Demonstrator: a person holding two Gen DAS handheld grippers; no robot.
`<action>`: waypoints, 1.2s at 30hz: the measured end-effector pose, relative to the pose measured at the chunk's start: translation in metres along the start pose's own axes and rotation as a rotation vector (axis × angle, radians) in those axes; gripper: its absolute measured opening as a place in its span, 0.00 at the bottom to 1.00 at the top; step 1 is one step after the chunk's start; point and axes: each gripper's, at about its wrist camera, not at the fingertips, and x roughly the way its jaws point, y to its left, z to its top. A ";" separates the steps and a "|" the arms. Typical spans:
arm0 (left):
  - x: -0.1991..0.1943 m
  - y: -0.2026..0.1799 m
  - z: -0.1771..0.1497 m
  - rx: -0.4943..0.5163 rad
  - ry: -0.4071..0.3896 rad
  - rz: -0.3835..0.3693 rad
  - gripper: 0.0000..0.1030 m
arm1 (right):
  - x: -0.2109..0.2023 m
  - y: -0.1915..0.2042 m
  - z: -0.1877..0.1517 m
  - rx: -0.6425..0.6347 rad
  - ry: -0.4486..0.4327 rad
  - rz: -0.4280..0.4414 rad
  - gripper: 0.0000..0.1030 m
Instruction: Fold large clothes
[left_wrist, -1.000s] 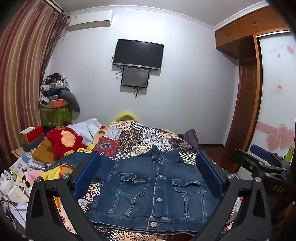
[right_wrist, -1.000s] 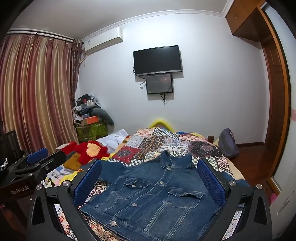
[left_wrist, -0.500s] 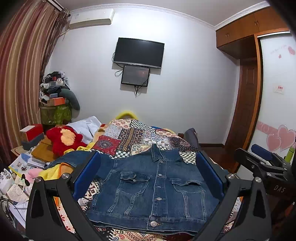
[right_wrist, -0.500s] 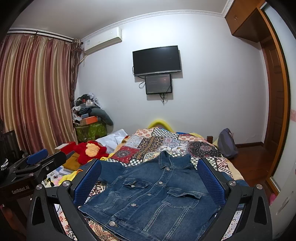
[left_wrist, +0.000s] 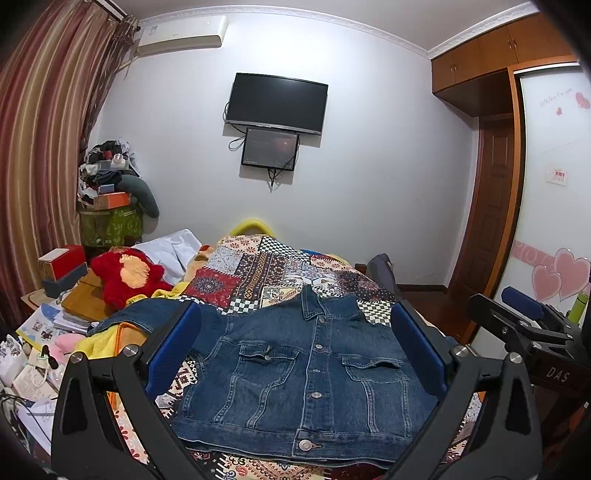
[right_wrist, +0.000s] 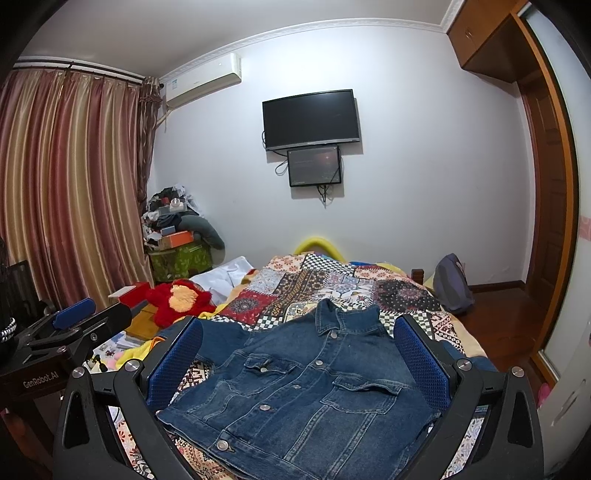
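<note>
A blue denim jacket (left_wrist: 310, 373) lies front up and buttoned on a patchwork bedspread (left_wrist: 273, 269), collar towards the far wall. One sleeve (left_wrist: 147, 317) stretches out to the left. My left gripper (left_wrist: 295, 350) is open and empty, held above the near hem. My right gripper (right_wrist: 295, 354) is open and empty too, over the jacket (right_wrist: 306, 391) from the right. The right gripper also shows at the right edge of the left wrist view (left_wrist: 524, 325), and the left gripper at the left edge of the right wrist view (right_wrist: 70, 325).
A red plush toy (left_wrist: 125, 273), white cloth (left_wrist: 173, 251), books and boxes (left_wrist: 62, 262) crowd the bed's left side. A grey backpack (right_wrist: 452, 284) leans at the bed's right. A TV (left_wrist: 277, 103), striped curtains (right_wrist: 70, 184) and a wooden door (left_wrist: 491, 210) surround the bed.
Both views have shifted only slightly; the grippers stay open above the jacket, which has not moved.
</note>
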 end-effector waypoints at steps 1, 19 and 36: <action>0.000 0.000 -0.001 0.001 -0.001 0.000 1.00 | 0.001 0.000 0.000 0.000 0.000 0.000 1.00; 0.002 0.003 0.000 -0.007 0.006 0.001 1.00 | 0.001 -0.005 0.000 0.002 0.004 0.001 1.00; 0.008 0.008 -0.002 -0.013 0.016 0.006 1.00 | 0.004 -0.007 -0.001 0.001 0.010 -0.001 1.00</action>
